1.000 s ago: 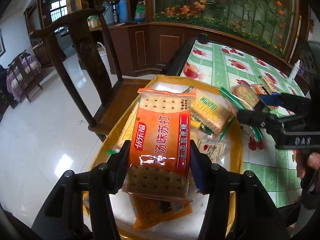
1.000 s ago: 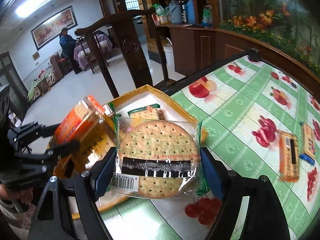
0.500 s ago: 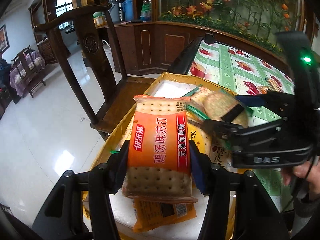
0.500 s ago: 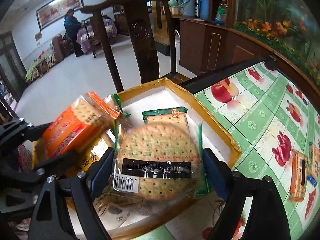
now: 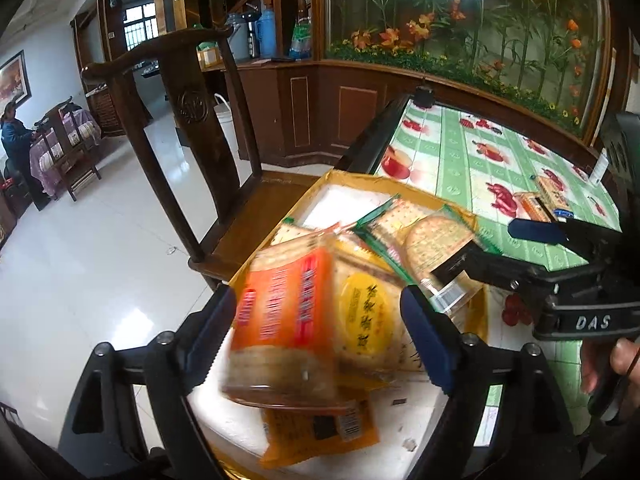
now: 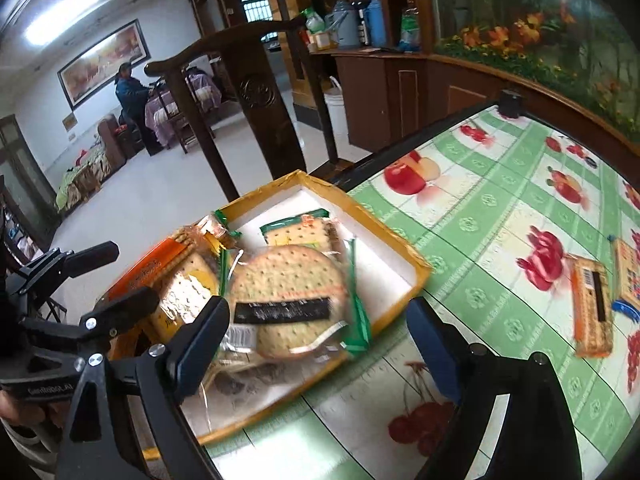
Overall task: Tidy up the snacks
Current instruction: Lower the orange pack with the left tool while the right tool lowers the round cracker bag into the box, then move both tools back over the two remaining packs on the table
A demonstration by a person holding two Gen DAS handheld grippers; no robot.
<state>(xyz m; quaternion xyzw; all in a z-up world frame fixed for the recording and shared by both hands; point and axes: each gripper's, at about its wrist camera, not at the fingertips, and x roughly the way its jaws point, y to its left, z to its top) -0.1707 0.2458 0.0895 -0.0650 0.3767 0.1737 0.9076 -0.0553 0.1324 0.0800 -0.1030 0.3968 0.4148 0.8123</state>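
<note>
Item: yellow-rimmed box point(image 6: 416, 276) with white inside, at the near corner of the surface point(image 6: 492, 216), which wears a green fruit-print cloth.

Contents: several packets of crackers heaped together. I count an orange cracker packet point(image 5: 286, 312) (blurred in the left view), lying tilted over a yellow-labelled packet point(image 5: 366, 316); a round-cracker packet point(image 6: 288, 300) with a black band across it; a green-edged packet of square crackers point(image 6: 298, 232) toward the far wall of the box; and one flat orange packet point(image 5: 320, 432) at the bottom.

My left tongs point(image 5: 316, 340): jaws have just been opening and stand spread, the orange cracker packet between them but free of both pads.

My right tongs point(image 6: 320, 344): jaws have likewise just been opening and are spread, the round-cracker packet lying loose in the box between them.

Loose stock: two more packets point(image 6: 592, 312) on the cloth, well apart from the box.

Surroundings: dark wooden chair point(image 5: 192, 120) just beyond the box.
</note>
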